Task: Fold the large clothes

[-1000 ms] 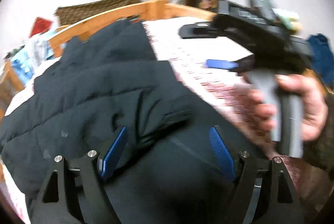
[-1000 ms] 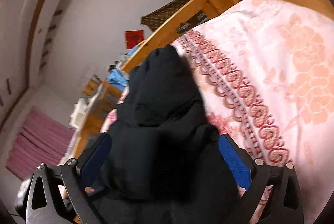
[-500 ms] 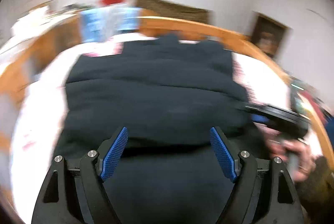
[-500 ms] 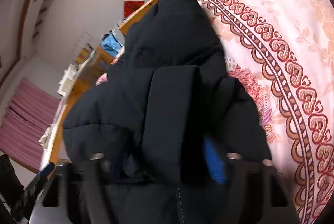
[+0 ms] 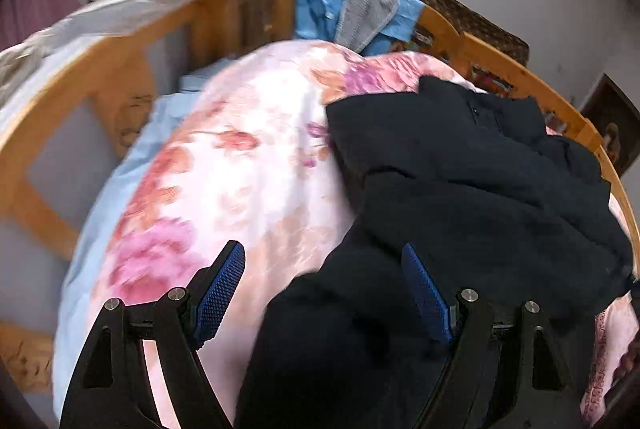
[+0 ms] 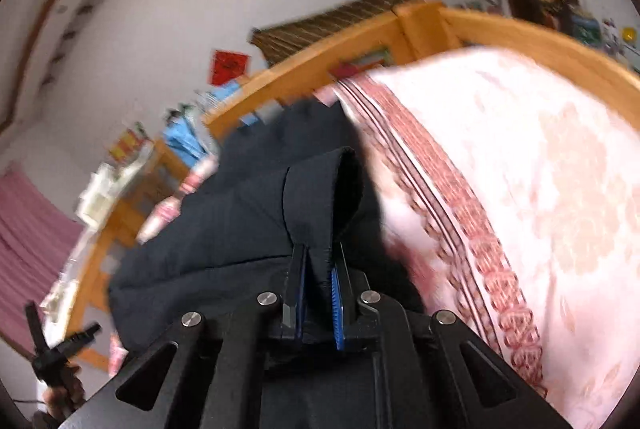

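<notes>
The dark navy padded jacket (image 5: 480,197) lay bunched on the floral quilt (image 5: 240,169) of the wooden-framed bed (image 5: 520,73), a fold of it pinched between the closing jaws of the right gripper (image 6: 318,293), while the left gripper (image 5: 324,293) hovered wide apart over the jacket's edge, gripping nothing.

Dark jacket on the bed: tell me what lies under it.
The dark jacket lies on a floral quilt, pink and white, which shows all around it. A patterned border runs beside it. Whatever is directly beneath the jacket is covered.
</notes>
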`<state>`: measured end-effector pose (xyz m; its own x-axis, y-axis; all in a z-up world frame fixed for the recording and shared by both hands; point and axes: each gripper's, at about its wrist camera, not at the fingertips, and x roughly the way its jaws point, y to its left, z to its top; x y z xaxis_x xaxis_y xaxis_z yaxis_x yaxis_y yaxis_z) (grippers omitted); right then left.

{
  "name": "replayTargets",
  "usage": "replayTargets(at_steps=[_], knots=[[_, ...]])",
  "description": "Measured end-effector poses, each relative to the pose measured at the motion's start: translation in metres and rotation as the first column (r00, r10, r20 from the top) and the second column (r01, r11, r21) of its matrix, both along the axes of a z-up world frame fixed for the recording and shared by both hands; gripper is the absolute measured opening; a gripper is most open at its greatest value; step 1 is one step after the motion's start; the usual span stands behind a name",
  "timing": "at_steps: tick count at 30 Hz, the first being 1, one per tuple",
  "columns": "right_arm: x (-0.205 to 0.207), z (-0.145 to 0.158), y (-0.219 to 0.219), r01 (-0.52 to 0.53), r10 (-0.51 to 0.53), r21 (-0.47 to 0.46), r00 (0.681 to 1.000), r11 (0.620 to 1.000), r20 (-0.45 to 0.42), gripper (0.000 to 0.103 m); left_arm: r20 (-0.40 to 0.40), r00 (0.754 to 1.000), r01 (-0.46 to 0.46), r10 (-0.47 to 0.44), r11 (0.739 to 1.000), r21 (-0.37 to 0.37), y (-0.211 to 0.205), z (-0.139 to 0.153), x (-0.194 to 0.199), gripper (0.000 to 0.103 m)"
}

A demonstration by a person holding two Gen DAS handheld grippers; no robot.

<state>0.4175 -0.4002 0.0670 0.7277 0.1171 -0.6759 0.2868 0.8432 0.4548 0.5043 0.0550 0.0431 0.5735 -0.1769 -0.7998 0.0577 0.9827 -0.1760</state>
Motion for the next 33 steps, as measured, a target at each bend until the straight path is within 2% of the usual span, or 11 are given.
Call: replayTargets(at_steps=[3, 5, 7, 10, 14, 16, 17, 19, 23, 30, 33], knots=[[-0.002, -0.016, 0.009, -0.005, 0.001, -0.072, 0.998, 0.997, -0.057, 0.018, -0.062, 0.998, 0.020, -0.022, 0.999, -0.033, -0.012, -0.015, 0.021, 0.076], [-0.005, 0.000, 0.020, -0.008, 0.005, -0.190, 1.000, 0.982, -0.017, 0.019, 0.013, 0.999, 0.045, -0.043, 0.990, -0.135, -0.014, -0.001, 0.018, 0.076], [-0.006, 0.023, 0.037, -0.056, 0.075, -0.296, 0.996, 0.954, 0.051, 0.032, 0.116, 0.988, 0.121, -0.100, 0.975, -0.187, -0.020, 0.013, 0.010, 0.076], [0.002, 0.034, 0.069, -0.169, 0.207, -0.389, 0.977, 0.906, 0.058, 0.049, 0.140, 0.973, 0.200, -0.182, 0.972, -0.122, -0.043, 0.016, 0.006, 0.077], [0.023, 0.002, 0.095, -0.226, 0.239, -0.534, 0.970, 0.815, -0.046, 0.049, 0.098, 0.972, 0.208, -0.215, 0.975, 0.071, -0.074, -0.008, 0.010, 0.077], [0.038, -0.019, 0.088, -0.211, 0.188, -0.523, 0.977, 0.826, -0.098, 0.049, 0.079, 0.975, 0.195, -0.206, 0.972, 0.132, -0.082, -0.021, 0.015, 0.082], [0.045, -0.028, 0.077, -0.195, 0.164, -0.465, 0.981, 0.864, -0.107, 0.050, 0.074, 0.976, 0.190, -0.203, 0.970, 0.155, -0.086, -0.026, 0.016, 0.086], [0.057, -0.036, 0.069, -0.162, 0.137, -0.398, 0.987, 0.903, -0.089, 0.053, 0.087, 0.975, 0.182, -0.203, 0.962, 0.203, -0.092, -0.037, 0.019, 0.088], [0.068, -0.052, 0.078, -0.183, 0.147, -0.462, 0.983, 0.868, -0.113, 0.061, 0.096, 0.972, 0.181, -0.214, 0.946, 0.269, -0.101, -0.064, 0.024, 0.090], [0.080, -0.081, 0.077, -0.200, 0.162, -0.422, 0.979, 0.884, -0.124, 0.065, 0.087, 0.975, 0.180, -0.205, 0.956, 0.233, -0.095, -0.100, 0.031, 0.096], [0.090, -0.087, 0.081, -0.200, 0.153, -0.444, 0.978, 0.874, -0.139, 0.066, 0.056, 0.979, 0.178, -0.197, 0.955, 0.237, -0.096, -0.105, 0.036, 0.097]])
